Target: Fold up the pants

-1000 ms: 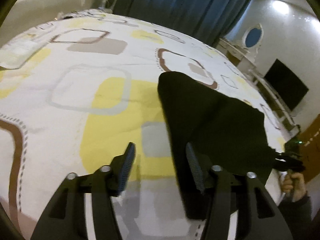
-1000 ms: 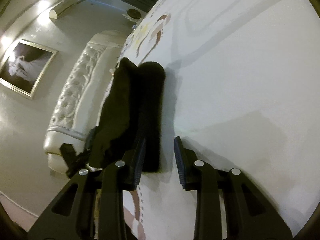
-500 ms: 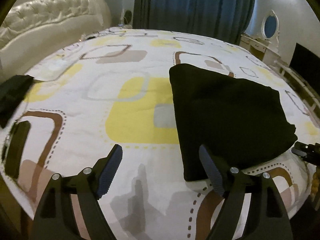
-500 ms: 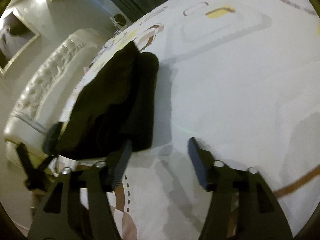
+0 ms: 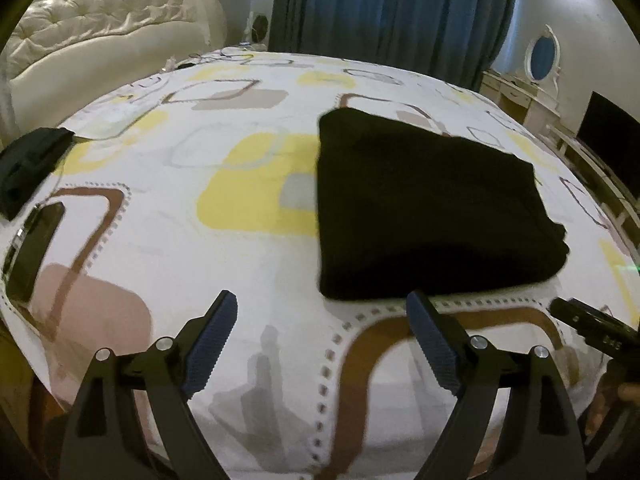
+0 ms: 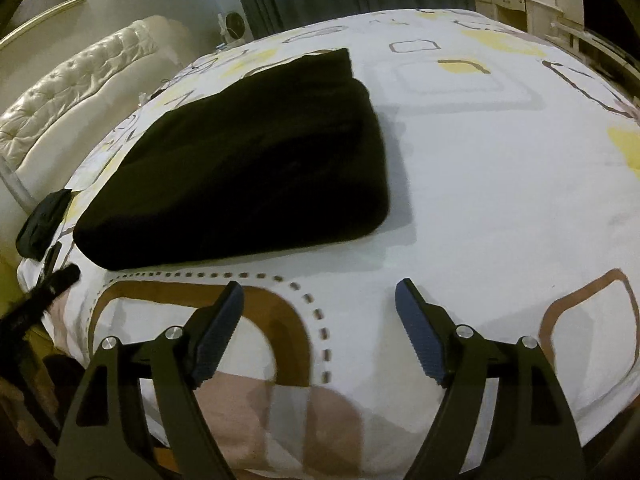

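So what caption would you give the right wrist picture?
Right gripper, jaws opening with nothing between them, above the patterned bedsheet, folded black pants lying just ahead.

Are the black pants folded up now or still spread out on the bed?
Folded. The black pants lie as one compact, thick rectangle on the patterned bedspread, with no legs trailing out and neither tool touching them.

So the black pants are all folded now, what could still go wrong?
1. The folded pants lie near the bed's front edge; a bump from a hand pulling away might drag them off or spoil the fold.
2. The left tongs and right tongs are opening and empty, close to the cloth, and could snag it.
3. A phone at the bed's edge might get knocked off.
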Demonstrator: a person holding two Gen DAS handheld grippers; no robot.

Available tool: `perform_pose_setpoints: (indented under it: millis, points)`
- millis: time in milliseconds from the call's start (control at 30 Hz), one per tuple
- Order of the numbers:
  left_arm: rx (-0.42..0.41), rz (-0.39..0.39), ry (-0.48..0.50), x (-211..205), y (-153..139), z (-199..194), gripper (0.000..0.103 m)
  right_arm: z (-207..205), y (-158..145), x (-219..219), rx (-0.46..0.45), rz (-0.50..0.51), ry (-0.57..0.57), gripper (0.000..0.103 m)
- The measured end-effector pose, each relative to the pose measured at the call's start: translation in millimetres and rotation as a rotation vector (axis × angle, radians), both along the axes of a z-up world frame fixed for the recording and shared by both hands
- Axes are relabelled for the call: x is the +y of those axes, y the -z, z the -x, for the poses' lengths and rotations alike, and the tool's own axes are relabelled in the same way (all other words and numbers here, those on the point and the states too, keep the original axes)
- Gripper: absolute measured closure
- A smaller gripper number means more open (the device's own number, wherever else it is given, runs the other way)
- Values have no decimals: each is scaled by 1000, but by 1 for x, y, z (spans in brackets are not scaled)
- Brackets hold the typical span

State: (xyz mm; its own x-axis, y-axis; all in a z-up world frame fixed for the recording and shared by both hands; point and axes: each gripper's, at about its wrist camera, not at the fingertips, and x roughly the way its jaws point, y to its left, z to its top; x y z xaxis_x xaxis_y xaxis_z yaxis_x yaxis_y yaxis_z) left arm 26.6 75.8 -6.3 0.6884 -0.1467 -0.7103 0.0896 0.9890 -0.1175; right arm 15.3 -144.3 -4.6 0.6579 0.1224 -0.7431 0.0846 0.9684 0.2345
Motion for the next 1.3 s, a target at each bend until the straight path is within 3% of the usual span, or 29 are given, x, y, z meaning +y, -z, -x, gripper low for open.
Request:
perform_pose_setpoints:
  millis: [467,633,833,1300]
  points:
    - [80,-44,24,-33,24,-4,18,0,3,8,-5,47,-5,24]
    - [38,-97,7,-40,23,-1,18,0,4,10,-7,54,-9,23]
    - [14,-35,40,-42,16,0,18,0,3,9,-7,48,-10,23]
    - [-38,-101,99,-60,3,0,17,-1,4,9,-6,37,-22,21]
